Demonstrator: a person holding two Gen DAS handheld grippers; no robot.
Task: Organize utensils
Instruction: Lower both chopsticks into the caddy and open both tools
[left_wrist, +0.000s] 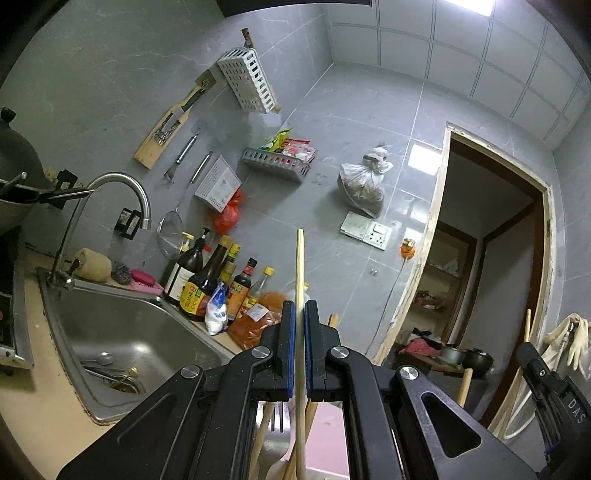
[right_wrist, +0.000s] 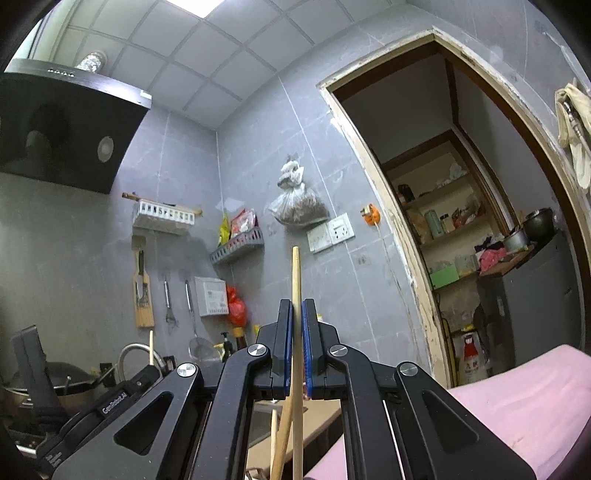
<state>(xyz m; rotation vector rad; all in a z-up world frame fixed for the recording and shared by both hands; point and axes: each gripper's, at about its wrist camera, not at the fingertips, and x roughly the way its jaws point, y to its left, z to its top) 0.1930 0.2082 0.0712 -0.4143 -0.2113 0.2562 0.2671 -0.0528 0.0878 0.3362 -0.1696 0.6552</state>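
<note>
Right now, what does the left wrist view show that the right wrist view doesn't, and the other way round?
Only the left wrist view: the steel sink basin and the sauce bottles beside it. Only the right wrist view: the black range hood and the pantry shelves through the doorway. Both: a tool shut on a chopstick, left tool on one chopstick, right tool on another chopstick, plus the hanging bag.

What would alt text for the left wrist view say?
The left gripper holds a wooden chopstick upright between closed fingers. Behind lie a steel sink, sauce bottles and a grey tiled wall.
</note>
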